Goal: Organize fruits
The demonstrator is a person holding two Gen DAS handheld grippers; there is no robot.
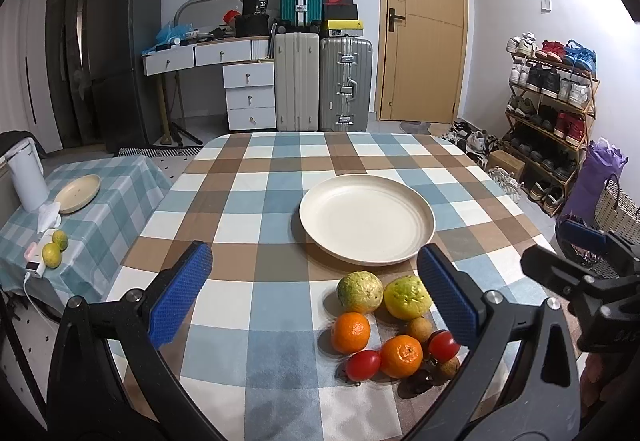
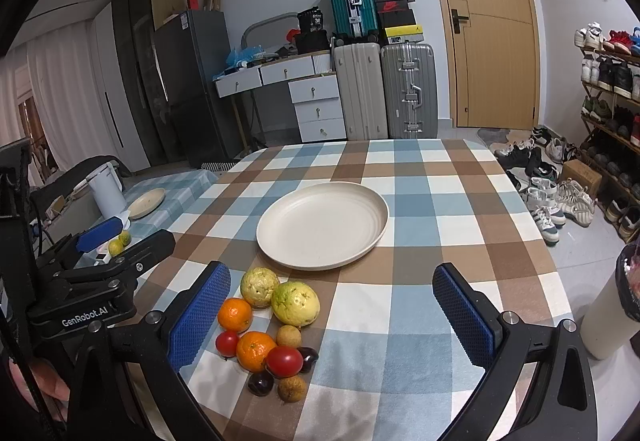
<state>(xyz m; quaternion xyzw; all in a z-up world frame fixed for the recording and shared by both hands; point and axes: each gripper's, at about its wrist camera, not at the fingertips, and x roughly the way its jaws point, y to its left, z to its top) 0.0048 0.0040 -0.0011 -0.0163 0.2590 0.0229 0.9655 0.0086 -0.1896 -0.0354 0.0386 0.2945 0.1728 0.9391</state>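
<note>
Jaws spread wide on both tools, nothing held. Left gripper (image 1: pixel 316 293) above the near part of the desk (image 1: pixel 248 193), blue pads well apart; right gripper (image 2: pixel 332 313) likewise, pads flanking open checked cloth.

Landmark: cream plate (image 2: pixel 322 225), bare, mid-desk. Fruit cluster just on the near side of the plate, not touching its rim. Closest to the plate, two guavas (image 2: pixel 296 303) side by side, touching. Nearer the camera than those, two mandarins (image 2: pixel 235 315), two small red tomatoes (image 2: pixel 284 361), two tan longan-like fruits (image 2: pixel 289 335), two dark purple fruits (image 2: pixel 261 383), all packed close together.

In the left wrist view, the cluster sits beside the right-hand pad, part of it hidden behind that finger (image 1: pixel 448 293). In the right wrist view, the cluster sits just beside the left-hand pad, with the open checked cloth between cluster and plate.

Left of the plate, well apart: lower side table (image 1: pixel 80 201) with green checked cloth, second small plate (image 1: pixel 78 193), white kettle (image 1: pixel 26 177), two green-yellow citrus (image 1: pixel 52 253) beside a white device.

Beyond the plate: suitcases (image 1: pixel 322 81), white drawer unit (image 1: pixel 248 97), wooden door (image 1: pixel 424 21). Right of the plate: shoe rack (image 1: pixel 552 109), loose shoes on the floor.
</note>
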